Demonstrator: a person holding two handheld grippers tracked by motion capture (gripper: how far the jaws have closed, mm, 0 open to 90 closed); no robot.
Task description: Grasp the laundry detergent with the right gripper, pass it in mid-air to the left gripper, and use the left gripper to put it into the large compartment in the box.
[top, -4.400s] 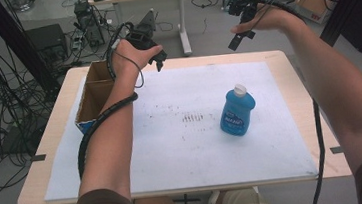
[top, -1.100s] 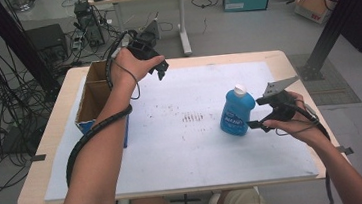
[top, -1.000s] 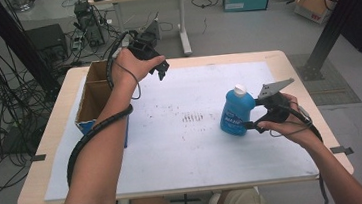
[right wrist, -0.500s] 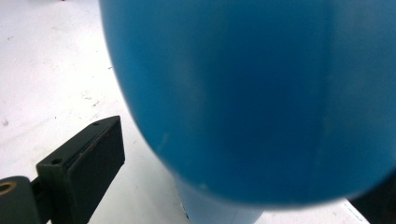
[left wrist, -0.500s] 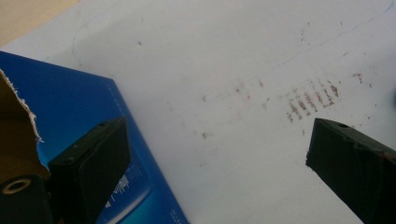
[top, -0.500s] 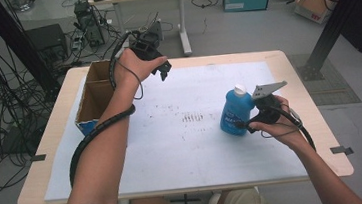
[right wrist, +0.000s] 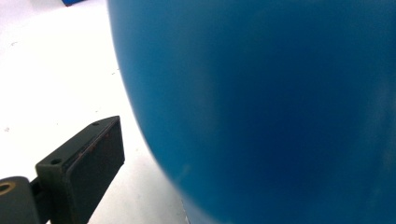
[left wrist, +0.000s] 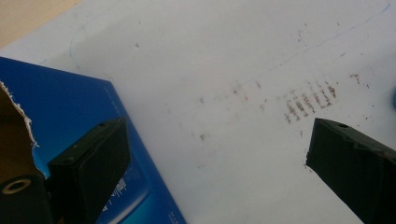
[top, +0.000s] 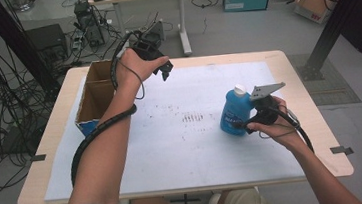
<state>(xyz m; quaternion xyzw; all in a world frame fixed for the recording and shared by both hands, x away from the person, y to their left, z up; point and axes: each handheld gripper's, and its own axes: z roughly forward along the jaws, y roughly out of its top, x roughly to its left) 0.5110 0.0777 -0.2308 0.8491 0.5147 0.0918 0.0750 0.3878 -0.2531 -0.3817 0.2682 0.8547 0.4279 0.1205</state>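
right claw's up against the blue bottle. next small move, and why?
Probably close the right claw on the blue bottle. In the right gripper view the bottle's body sits just past one jaw, which stands apart from it, so the claw looks open around the bottle, not yet gripping. The bottle stands upright on the white sheet. The left claw hangs open near the cardboard box, out of the way.

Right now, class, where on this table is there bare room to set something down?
The near stretch of the white mat, between the two forearms, is bare, as is its far right corner. It is crowded around the blue plastic bottle at the right gripper and by the open cardboard box.
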